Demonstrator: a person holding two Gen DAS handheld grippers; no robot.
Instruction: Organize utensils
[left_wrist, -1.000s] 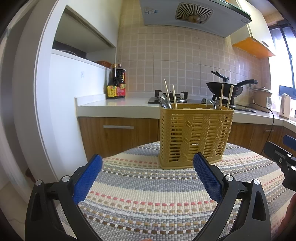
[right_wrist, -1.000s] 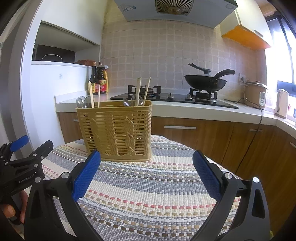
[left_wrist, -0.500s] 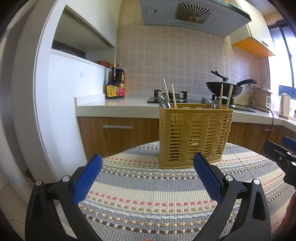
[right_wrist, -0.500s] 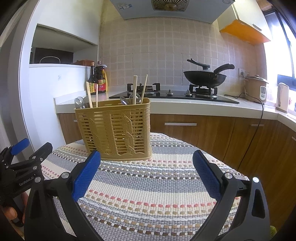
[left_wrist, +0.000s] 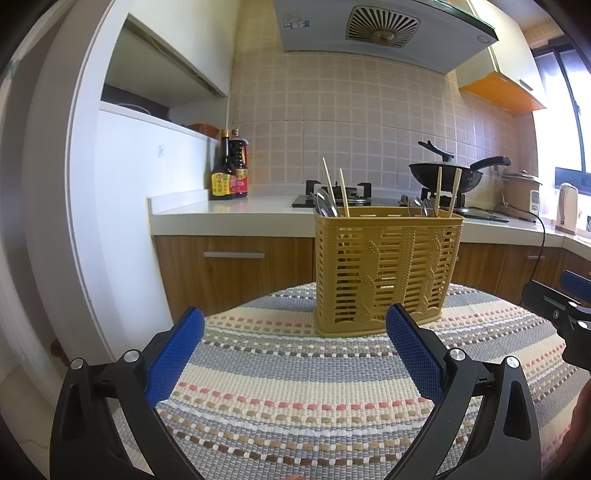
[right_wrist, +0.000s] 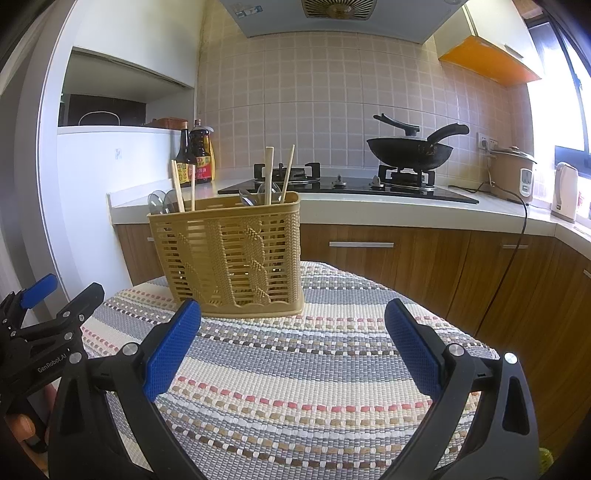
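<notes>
A tan slatted utensil basket stands upright on a striped woven mat. Wooden chopsticks and metal spoons stick up at both ends of it. My left gripper hovers open above the mat, short of the basket, with nothing between its blue pads. My right gripper is likewise open and empty, with the basket ahead and to its left. Each gripper shows at the edge of the other's view.
Behind the mat runs a white counter with wooden cabinets, two sauce bottles, a gas hob with a black wok, a rice cooker and a kettle. A white wall unit stands at the left.
The right gripper has drifted to the right and slightly higher, so the basket sits further left in its view. The left gripper has barely moved. Both stay open.
</notes>
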